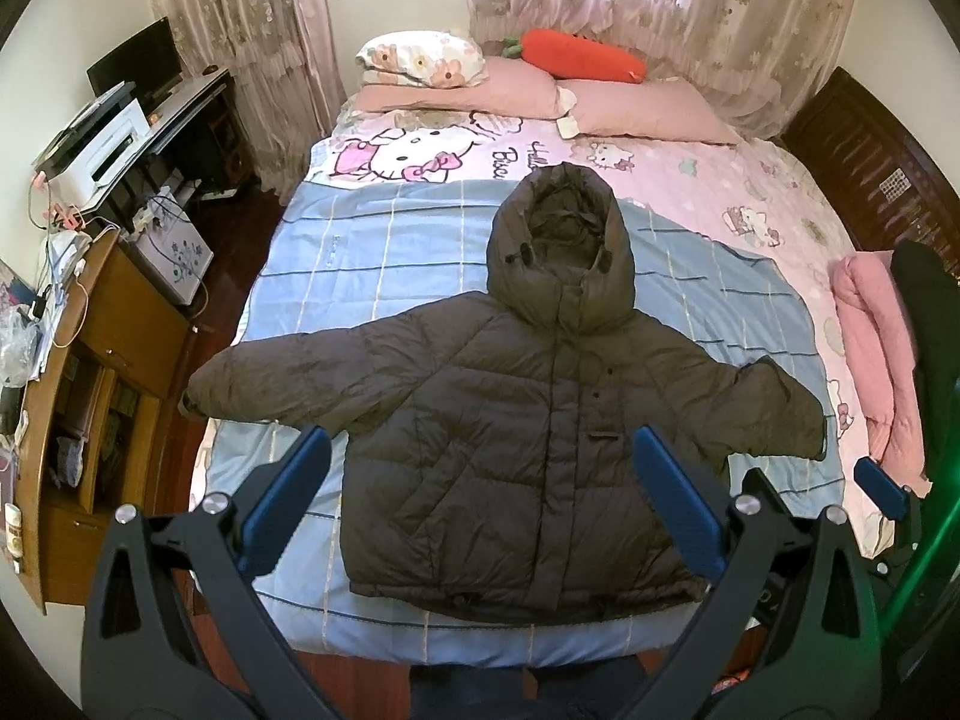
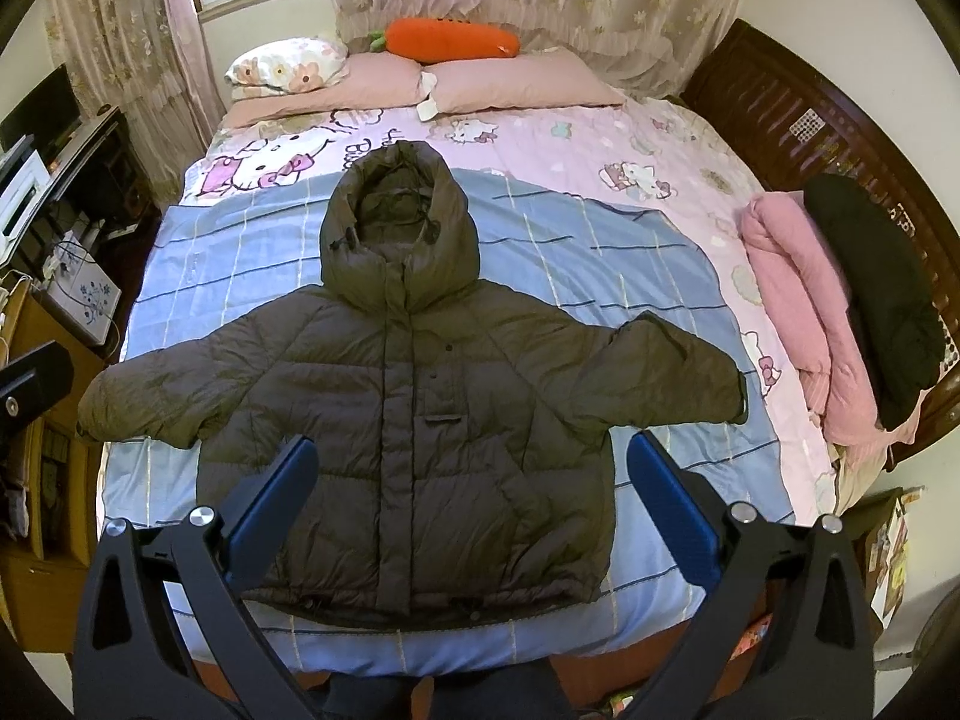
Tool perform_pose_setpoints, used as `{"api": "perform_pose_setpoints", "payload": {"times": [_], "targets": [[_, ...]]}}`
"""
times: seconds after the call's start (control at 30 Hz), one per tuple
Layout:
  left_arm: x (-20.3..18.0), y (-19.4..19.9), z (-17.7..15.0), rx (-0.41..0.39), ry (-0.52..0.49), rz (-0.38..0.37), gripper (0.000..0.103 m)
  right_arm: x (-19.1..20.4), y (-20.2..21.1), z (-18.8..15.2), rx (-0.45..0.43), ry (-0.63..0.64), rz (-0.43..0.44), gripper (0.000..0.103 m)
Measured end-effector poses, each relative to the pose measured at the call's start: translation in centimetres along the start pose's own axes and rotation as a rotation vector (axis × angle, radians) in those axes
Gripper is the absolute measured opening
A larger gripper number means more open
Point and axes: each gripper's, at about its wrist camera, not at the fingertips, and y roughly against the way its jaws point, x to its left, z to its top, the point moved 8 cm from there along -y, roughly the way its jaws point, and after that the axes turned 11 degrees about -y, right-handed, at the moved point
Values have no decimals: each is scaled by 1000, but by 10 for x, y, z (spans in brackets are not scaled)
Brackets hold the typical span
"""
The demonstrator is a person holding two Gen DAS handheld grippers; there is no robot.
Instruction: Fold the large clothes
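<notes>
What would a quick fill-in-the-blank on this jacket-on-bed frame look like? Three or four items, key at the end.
1. The puffer jacket lies flat on the bed with both sleeves spread ____.
2. Its hood points toward the ____ at the head of the bed.
3. The left gripper and right gripper both hover above the jacket with jaws ____.
4. The plush toy behind the pillows is shaped like a ____.

Missing words: outward; pillows; open; carrot

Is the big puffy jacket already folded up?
No, the jacket lies flat on the blue blanket with both sleeves spread out sideways and its hood pointing toward the pillows.
</notes>
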Motion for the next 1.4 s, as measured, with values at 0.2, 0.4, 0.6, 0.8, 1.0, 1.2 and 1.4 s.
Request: {"api": "perform_pose_setpoints", "payload": {"times": [0.2, 0.4, 0.6, 0.8, 1.0, 1.2, 1.4], "targets": [[-15, -36, -2, 81, -10, -66, 101, -33, -22, -9, 97, -89, 13, 102], [-68, -105, -23, 232, -27, -199, 101, -169, -76, -32, 219, -463, 39, 102], [-156, -192, -48, 359, -106, -109, 101, -350, -178, -49, 262, -753, -64, 102], [-250, -269, -59, 448, -49, -84, 101, -460, -307, -44, 322, -999, 27, 102], [-325, -351, -61, 468, 36, -93, 101, -492, -411, -27, 352, -1237, 275, 102], [-353, -394, -86, 552, -29, -60, 101, -481, -443, -7, 347, -1331, 418, 37], [-366, -412, -109, 623, -46, -57, 101, -501, -389, 33, 200, -1201, 410, 7]]}}
